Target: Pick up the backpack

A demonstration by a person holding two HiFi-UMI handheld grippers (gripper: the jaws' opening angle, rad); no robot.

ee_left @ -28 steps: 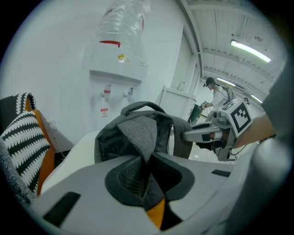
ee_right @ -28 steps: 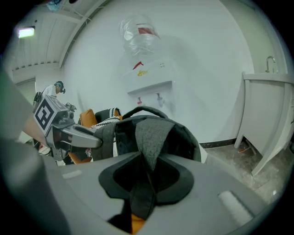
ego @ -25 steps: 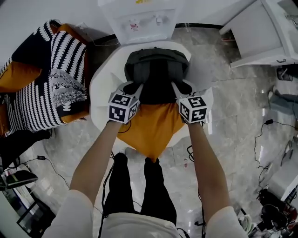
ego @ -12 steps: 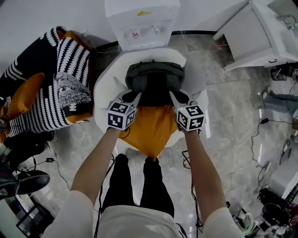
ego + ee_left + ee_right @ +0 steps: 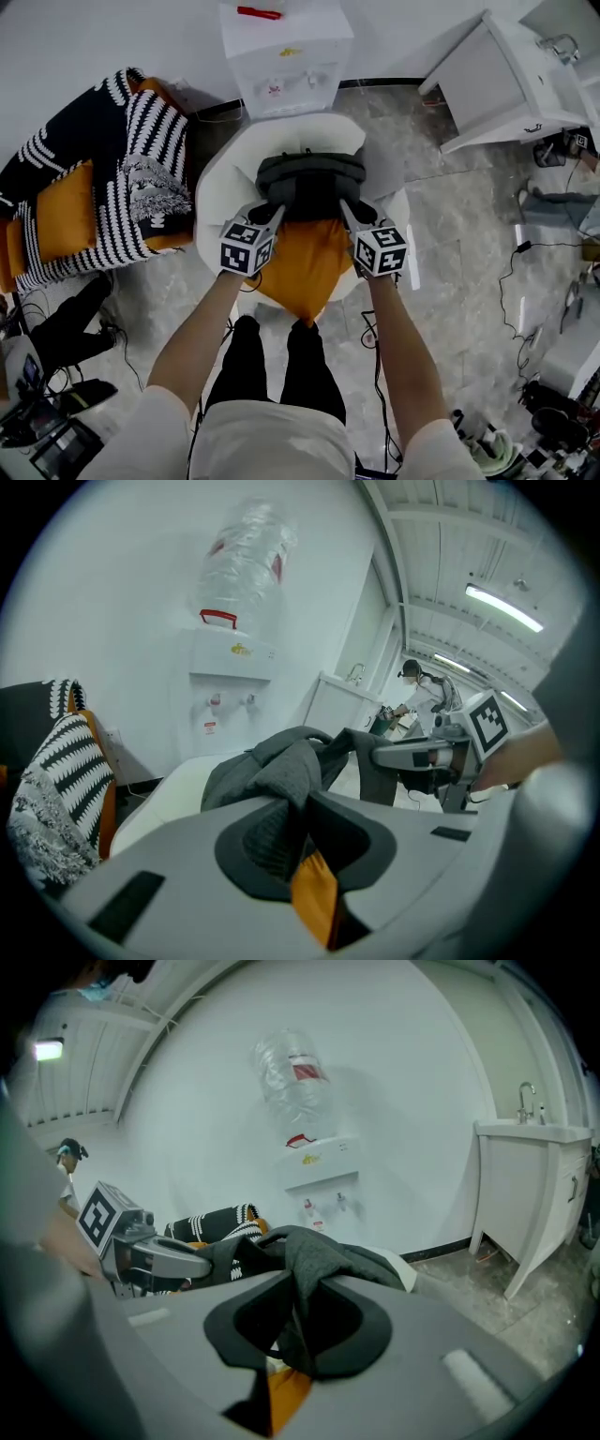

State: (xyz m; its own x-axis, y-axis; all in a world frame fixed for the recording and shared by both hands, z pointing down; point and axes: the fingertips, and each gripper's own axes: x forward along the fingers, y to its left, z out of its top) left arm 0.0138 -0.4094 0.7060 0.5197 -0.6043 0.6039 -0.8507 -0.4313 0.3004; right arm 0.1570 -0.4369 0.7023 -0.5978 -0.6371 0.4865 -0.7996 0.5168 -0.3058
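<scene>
As its jaws just narrowed, right gripper [image 5: 298, 1321] — like left gripper [image 5: 296, 829] — pinches backpack [image 5: 309, 174] fabric.

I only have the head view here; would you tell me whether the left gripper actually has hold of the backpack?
Observer: Yes. The left gripper is shut on a fold of the grey backpack.
Operator: And the right one, please?
Observer: The right gripper has just been closing; its fingers pinch backpack fabric between them.
Operator: Is anything above my frame's top edge?
Observer: A clear water bottle stands upturned on the white dispenser.
</scene>
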